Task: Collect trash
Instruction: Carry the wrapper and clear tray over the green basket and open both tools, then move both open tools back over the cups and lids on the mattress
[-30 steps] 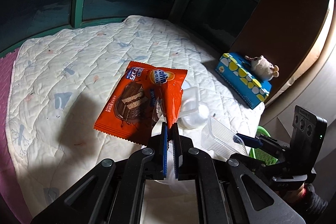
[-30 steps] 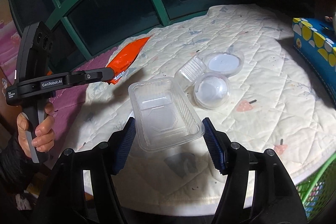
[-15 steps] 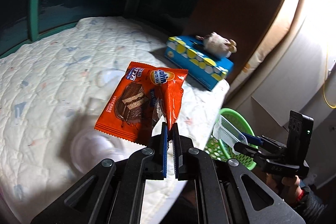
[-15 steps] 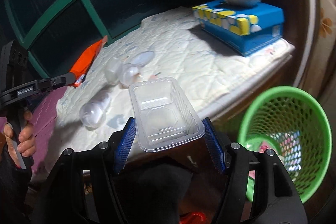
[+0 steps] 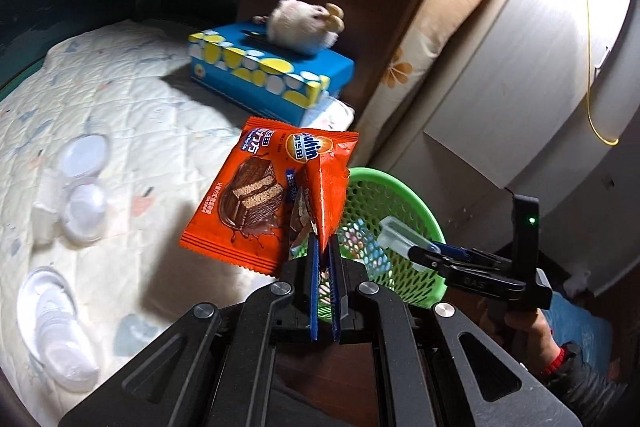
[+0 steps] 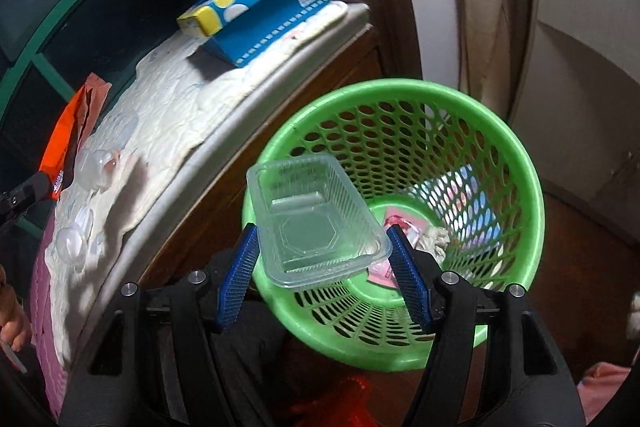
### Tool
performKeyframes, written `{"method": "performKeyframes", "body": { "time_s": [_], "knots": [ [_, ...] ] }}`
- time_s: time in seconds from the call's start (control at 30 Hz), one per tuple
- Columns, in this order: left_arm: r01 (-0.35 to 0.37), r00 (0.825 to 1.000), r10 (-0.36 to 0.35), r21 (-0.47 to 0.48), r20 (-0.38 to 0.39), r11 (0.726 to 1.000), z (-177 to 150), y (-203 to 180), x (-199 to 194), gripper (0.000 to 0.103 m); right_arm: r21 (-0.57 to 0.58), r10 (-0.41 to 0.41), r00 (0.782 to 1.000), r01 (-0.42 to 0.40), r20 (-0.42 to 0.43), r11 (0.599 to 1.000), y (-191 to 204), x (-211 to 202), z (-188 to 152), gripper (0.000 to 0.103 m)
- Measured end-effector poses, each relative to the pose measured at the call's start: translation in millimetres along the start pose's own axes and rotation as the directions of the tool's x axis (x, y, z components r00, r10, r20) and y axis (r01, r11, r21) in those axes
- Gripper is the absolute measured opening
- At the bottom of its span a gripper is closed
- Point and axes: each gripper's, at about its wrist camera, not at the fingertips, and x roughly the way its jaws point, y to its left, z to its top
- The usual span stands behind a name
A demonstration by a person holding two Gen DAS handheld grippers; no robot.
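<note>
Orange and glossy, the snack wrapper (image 5: 256, 199) I hold shows a chocolate wafer picture; my left gripper (image 5: 324, 247) is pinched tight on its corner. Toward 3 o'clock, my right gripper (image 6: 324, 251) clasps a clear ribbed plastic tray (image 6: 316, 219), half-spread, over the green basket (image 6: 516, 155).

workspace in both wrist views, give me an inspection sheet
surface: quilted mattress, several clear plastic lids and cups lying on it
job's things: orange snack wrapper; clear plastic tray above the green basket, which holds some trash
clutter: blue tissue box with a plush toy on top
tongs: left tongs shut on the wrapper; right tongs hold the tray
cables: yellow cord on the wall
surroundings: dark window, wooden panel
</note>
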Motion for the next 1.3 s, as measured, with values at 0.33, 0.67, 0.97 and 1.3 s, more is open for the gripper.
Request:
{"method": "performKeyframes", "body": {
  "time_s": [0.33,0.67,0.97,1.3],
  "knots": [
    [0.031,0.996,-0.026,0.060,-0.090,0.998,8,-38,50,0.005,0.076,-0.002,1.000,0.000,0.023,0.997,-39,-2,-3,0.070],
    [0.087,0.981,-0.069,0.094,-0.180,0.992,4,-73,101,0.005,0.110,-0.024,0.991,0.009,0.129,0.994,-60,-53,-6,0.072],
    [0.104,0.967,-0.077,0.102,-0.242,0.989,-2,-93,136,0.008,0.144,-0.013,0.984,-0.013,0.176,0.990,-68,-73,-8,0.072],
    [0.091,0.969,-0.069,0.083,-0.237,0.992,-11,-86,135,0.045,0.142,-0.002,0.981,-0.025,0.192,0.990,-63,-81,-8,0.072]
  ]
}}
